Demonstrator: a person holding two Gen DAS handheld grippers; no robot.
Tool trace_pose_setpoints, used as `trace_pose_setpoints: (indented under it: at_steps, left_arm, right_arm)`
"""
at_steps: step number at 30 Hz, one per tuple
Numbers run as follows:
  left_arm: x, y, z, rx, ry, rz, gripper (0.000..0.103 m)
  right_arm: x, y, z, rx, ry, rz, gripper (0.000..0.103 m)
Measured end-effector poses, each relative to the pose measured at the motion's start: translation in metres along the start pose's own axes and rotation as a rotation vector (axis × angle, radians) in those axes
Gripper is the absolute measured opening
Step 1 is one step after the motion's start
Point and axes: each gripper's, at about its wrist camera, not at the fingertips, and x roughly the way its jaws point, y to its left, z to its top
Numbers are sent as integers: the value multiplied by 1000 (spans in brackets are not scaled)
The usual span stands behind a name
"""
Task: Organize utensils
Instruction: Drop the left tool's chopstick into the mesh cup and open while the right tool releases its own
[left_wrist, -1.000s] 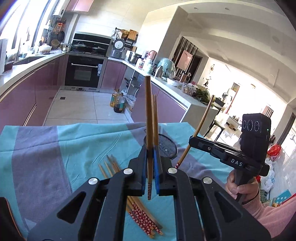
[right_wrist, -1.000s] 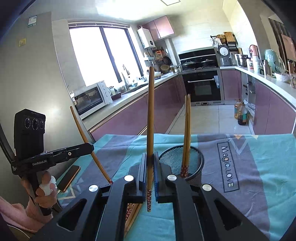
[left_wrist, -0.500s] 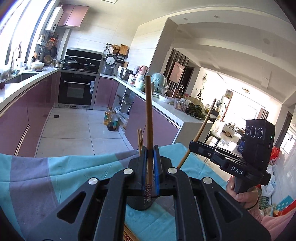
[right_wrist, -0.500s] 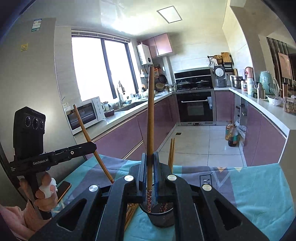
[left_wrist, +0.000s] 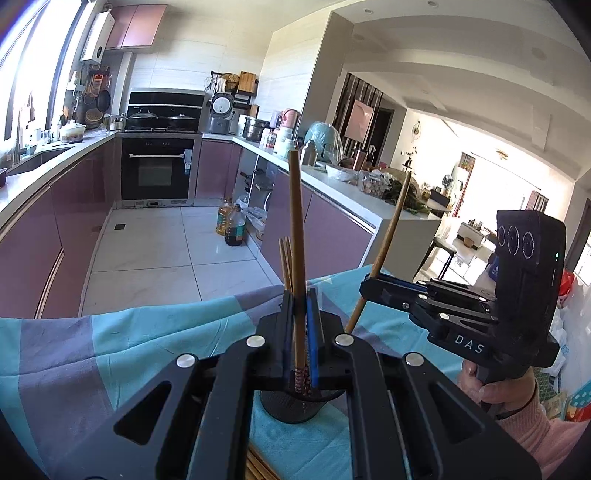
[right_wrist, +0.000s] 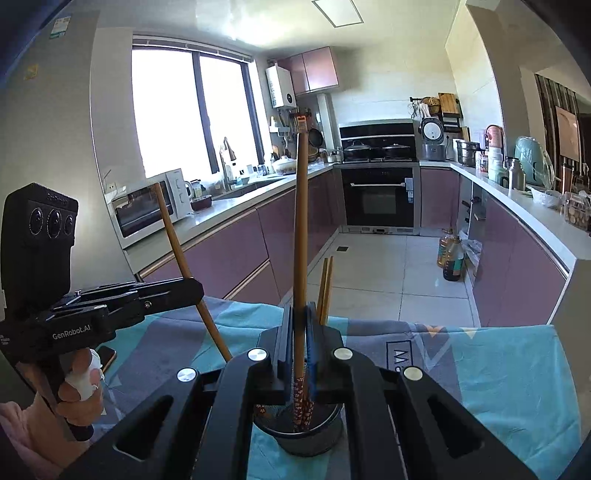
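- The left claw (left_wrist: 301, 332) tips down a bit over the black cup (left_wrist: 295, 406) and is clenched on one chopstick (left_wrist: 296, 236), held upright.
- The right claw (right_wrist: 301, 345) tips down the same way, clenched on its own chopstick (right_wrist: 301, 229), red end in the cup.
- Both hands hold handles.

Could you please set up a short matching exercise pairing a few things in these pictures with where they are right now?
Things:
1. Left claw
2. Right claw
3. Pair of chopsticks
4. Oil bottles

Places:
A. standing in the black mesh cup
B. on the tiled kitchen floor
C. shut on a chopstick, microwave side of the table
D. shut on a chopstick, living-room side of the table

Pairs: 1-C, 2-D, 3-A, 4-B
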Motion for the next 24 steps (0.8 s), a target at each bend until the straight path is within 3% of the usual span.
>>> trace_pose_setpoints:
  at_steps: [12, 24]
  left_arm:
    - [47, 9, -25, 3, 172, -26, 8]
    - [67, 16, -26, -20, 205, 10, 9]
  right_arm:
    - [33, -5, -24, 8, 181, 4, 6]
    - [56, -9, -25, 43, 215, 7, 6]
